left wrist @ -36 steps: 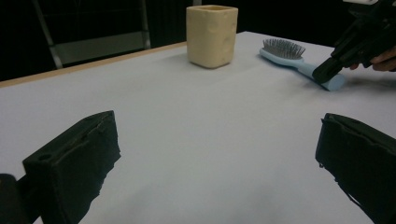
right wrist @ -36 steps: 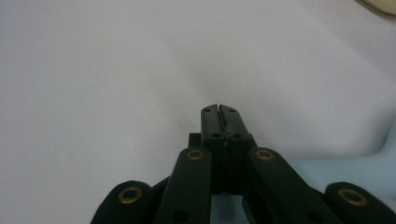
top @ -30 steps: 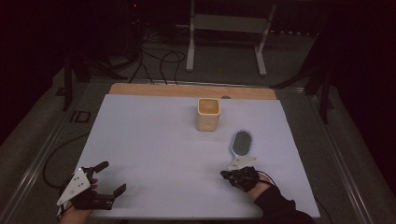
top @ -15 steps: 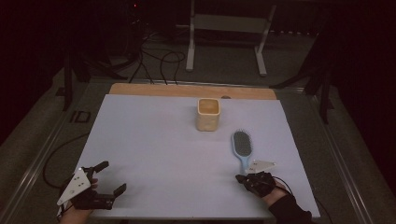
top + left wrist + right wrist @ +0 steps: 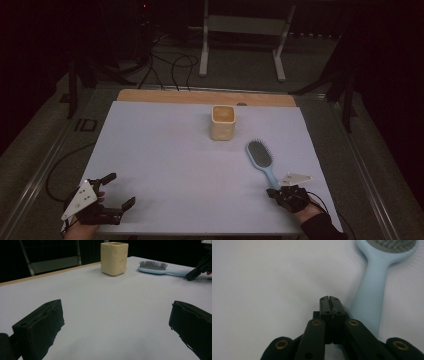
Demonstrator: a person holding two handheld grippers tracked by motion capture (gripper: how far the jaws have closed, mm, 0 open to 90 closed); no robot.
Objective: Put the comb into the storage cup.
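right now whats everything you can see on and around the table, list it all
hairbrush: 1, light blue with grey bristles, right half of the sheet, handle toward the person, bristles up
cup: 1, pale yellow, square-sided, upright, far middle of the sheet, apart from the hairbrush
sheet: 1, white, covers nearly all the tabletop
table: 1, wood edge showing along the far side
metal stand: 1, grey, on the floor beyond the table
cables: several, black, on the floor past the far left corner
left tool: 1, black with grey plate, near left corner, jaws wide apart, nothing between them
right tool: 1, black, near right edge, jaws shut with nothing in them, tip just beside the hairbrush handle end
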